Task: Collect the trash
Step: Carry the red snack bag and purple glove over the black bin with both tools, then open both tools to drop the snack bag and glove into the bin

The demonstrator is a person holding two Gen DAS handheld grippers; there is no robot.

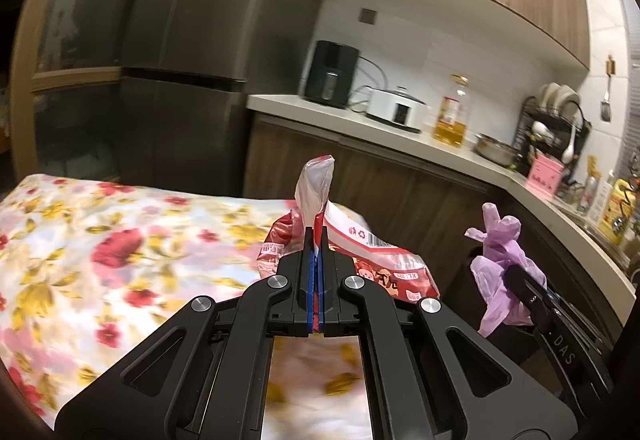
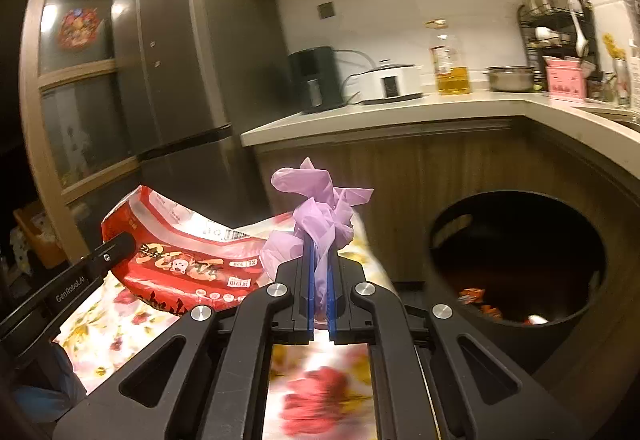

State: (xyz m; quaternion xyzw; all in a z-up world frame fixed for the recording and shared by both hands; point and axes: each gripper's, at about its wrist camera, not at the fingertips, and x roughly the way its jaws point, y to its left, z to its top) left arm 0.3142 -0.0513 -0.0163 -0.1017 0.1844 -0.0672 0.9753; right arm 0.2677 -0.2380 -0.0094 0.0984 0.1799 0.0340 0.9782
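My left gripper (image 1: 317, 240) is shut on a red and white plastic wrapper (image 1: 384, 260), which sticks up above the fingers over the edge of the flowered table. The same red wrapper (image 2: 180, 260) appears at the left of the right wrist view, with the left gripper's fingers (image 2: 116, 246) on it. My right gripper (image 2: 320, 240) is shut on a crumpled purple glove (image 2: 320, 207). In the left wrist view the purple glove (image 1: 500, 264) hangs to the right, held by the right gripper's fingers (image 1: 520, 280). A black round trash bin (image 2: 520, 260) stands open at the right, with some trash inside.
A flowered tablecloth (image 1: 100, 260) covers the table below both grippers. Behind it run wooden cabinets (image 2: 400, 167) and a countertop (image 2: 400, 115) with an air fryer (image 2: 314, 77), a white cooker (image 2: 390, 81), an oil bottle (image 2: 450, 63), a pot and a dish rack. A grey fridge (image 2: 192, 59) stands at left.
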